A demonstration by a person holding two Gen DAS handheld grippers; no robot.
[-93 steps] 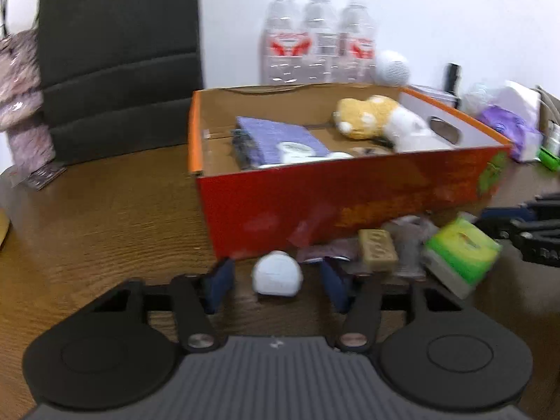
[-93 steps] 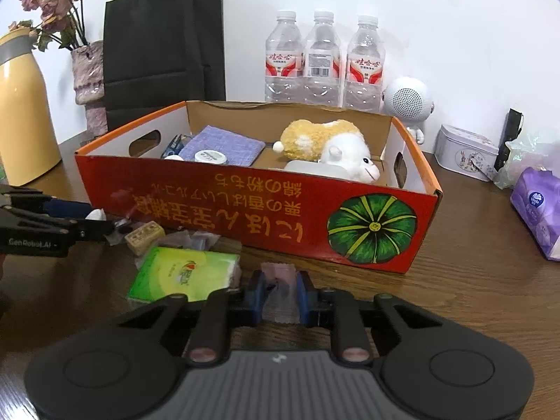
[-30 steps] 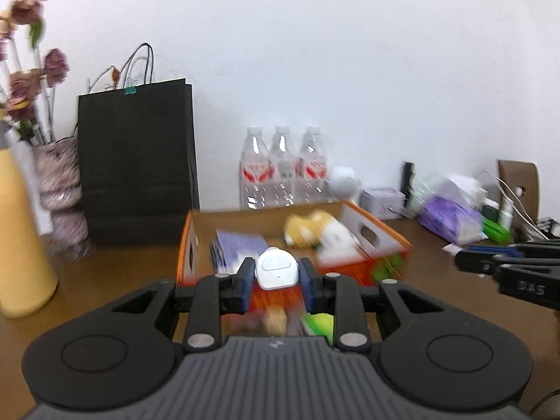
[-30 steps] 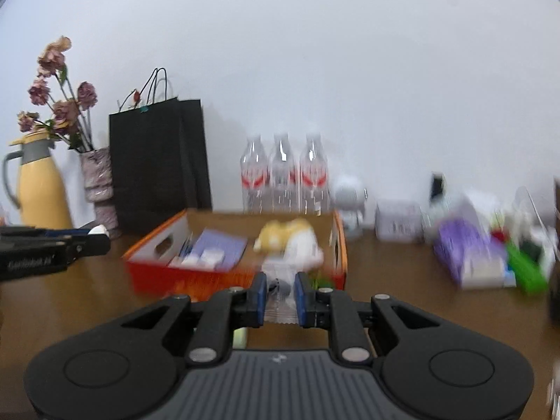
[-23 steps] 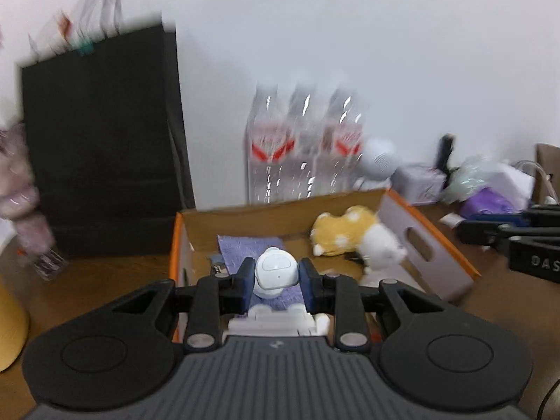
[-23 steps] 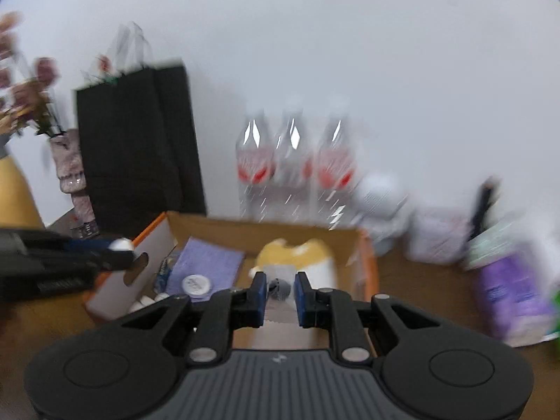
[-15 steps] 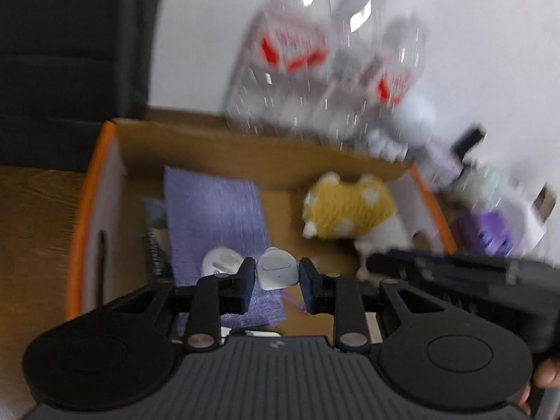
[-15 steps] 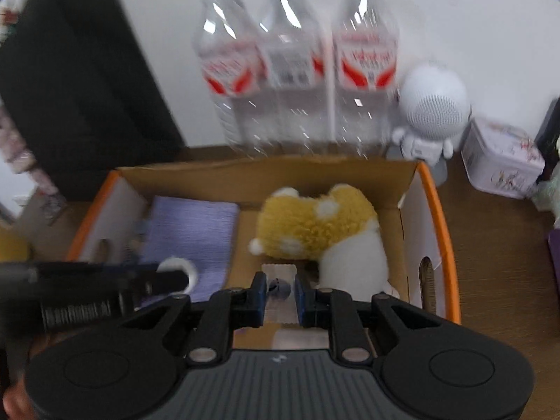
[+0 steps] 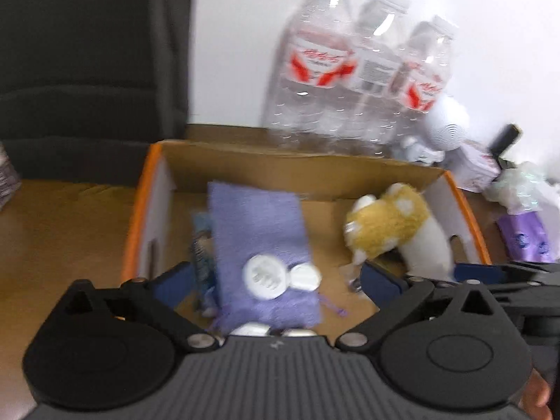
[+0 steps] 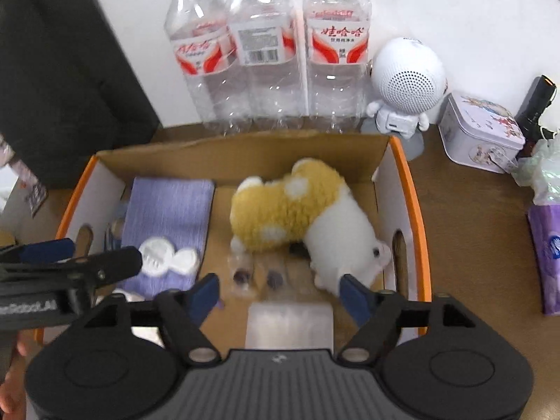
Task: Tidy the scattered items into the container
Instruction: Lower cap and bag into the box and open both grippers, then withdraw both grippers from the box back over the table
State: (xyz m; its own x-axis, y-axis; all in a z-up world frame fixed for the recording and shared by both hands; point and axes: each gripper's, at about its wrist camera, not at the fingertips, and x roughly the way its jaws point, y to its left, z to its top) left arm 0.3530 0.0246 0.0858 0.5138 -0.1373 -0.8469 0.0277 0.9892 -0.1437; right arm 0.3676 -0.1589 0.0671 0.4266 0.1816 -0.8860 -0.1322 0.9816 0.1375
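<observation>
White, rounded plastic case (image 9: 305,277) lies on the purple woven cloth (image 9: 260,245) inside the orange-rimmed cardboard box (image 9: 140,217), just beside a round white lid (image 9: 264,277). It sits between the opening left gripper (image 9: 276,285) jaws, untouched; long axis indeterminate. Right gripper (image 10: 278,290) jaws are opening above a clear packet (image 10: 259,274).

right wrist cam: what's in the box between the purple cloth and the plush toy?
Mostly bare cardboard floor of the box between the purple cloth and the plush toy; nearer the camera, a small clear packet lies in that gap. Right wrist view.
</observation>
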